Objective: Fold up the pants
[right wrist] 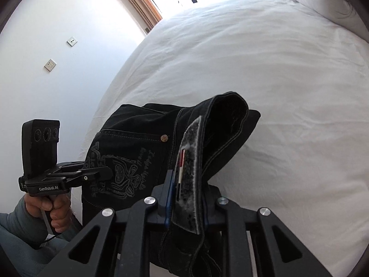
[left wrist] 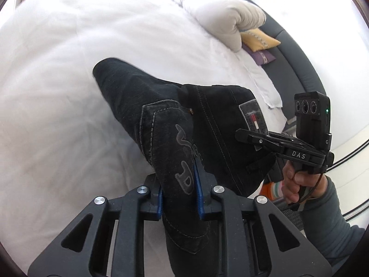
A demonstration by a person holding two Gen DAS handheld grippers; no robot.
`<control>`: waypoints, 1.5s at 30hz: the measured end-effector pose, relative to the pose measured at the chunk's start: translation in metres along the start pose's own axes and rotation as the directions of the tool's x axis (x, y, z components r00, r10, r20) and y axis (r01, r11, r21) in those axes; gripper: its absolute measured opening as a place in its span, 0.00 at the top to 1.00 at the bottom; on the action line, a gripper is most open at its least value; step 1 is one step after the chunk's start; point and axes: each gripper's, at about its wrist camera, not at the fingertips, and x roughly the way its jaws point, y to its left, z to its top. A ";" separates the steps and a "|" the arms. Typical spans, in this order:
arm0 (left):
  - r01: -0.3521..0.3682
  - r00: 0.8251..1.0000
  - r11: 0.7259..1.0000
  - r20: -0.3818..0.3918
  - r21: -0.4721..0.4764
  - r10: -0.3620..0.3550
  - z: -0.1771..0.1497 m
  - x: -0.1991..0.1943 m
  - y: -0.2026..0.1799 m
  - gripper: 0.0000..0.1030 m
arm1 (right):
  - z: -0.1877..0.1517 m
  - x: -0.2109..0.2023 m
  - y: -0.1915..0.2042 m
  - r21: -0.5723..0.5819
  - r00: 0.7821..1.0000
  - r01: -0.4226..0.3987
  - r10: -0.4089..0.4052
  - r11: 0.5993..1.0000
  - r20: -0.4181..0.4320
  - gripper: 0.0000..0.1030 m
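Note:
The black jeans hang over the near edge of a white bed, held up at the waistband. My left gripper is shut on the embroidered back pocket side. My right gripper is shut on the waistband at the grey brand patch. The right gripper also shows in the left wrist view, clamped on the patch. The left gripper shows in the right wrist view, clamped on the pocket. The jeans bunch between the two grippers, and the legs are hidden below.
A rolled white duvet lies at the far side of the bed, with a yellow cushion and a purple one beside a dark grey headboard. A white wall with sockets stands to the left.

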 end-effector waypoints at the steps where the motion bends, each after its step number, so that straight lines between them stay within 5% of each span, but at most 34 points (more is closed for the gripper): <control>1: -0.008 1.000 1.000 0.021 0.007 0.008 0.010 -0.007 0.004 0.82 | 0.008 -0.001 0.003 -0.013 1.000 0.002 -0.001 1.000 0.018 0.80; 11: -0.186 0.978 0.982 0.102 0.015 0.184 0.104 -0.045 0.079 0.82 | 0.115 0.059 0.020 -0.082 0.998 -0.030 0.035 0.996 0.059 0.80; 17: -0.280 0.959 0.960 0.038 0.001 0.280 0.105 -0.023 0.148 0.79 | 0.142 0.126 0.008 -0.035 0.998 -0.059 0.058 0.998 -0.017 0.79; 20: -0.316 0.948 0.948 0.035 -0.028 0.317 0.096 -0.011 0.164 0.65 | 0.136 0.144 -0.005 0.033 0.997 -0.066 0.066 0.997 -0.027 0.64; 22: -0.347 0.936 0.936 0.047 -0.055 0.350 0.093 -0.012 0.168 0.47 | 0.129 0.147 -0.018 0.074 0.998 -0.059 0.061 0.995 -0.021 0.55; 28: -0.460 0.882 0.886 0.078 -0.058 0.464 0.081 -0.026 0.136 0.33 | 0.107 0.134 -0.030 0.157 0.997 -0.073 0.068 0.985 0.039 0.40; 37: -0.590 0.763 0.807 0.306 -0.030 0.569 0.041 -0.111 0.042 0.00 | 0.065 0.054 0.030 0.081 0.978 0.078 -0.092 0.994 0.186 0.34; 40: -0.649 0.696 0.761 0.385 -0.023 0.606 0.025 -0.135 0.004 0.00 | 0.049 0.018 0.066 0.010 0.950 0.150 -0.147 0.989 0.277 0.29; 42: -0.689 0.616 0.723 0.486 -0.048 0.620 0.008 -0.162 -0.024 0.00 | 0.040 -0.007 0.092 -0.025 0.918 0.193 -0.172 0.981 0.358 0.16; 45: -0.736 0.464 0.667 0.630 -0.116 0.623 -0.016 -0.203 -0.066 0.00 | 0.021 -0.056 0.132 -0.065 0.838 0.243 -0.175 0.968 0.517 0.01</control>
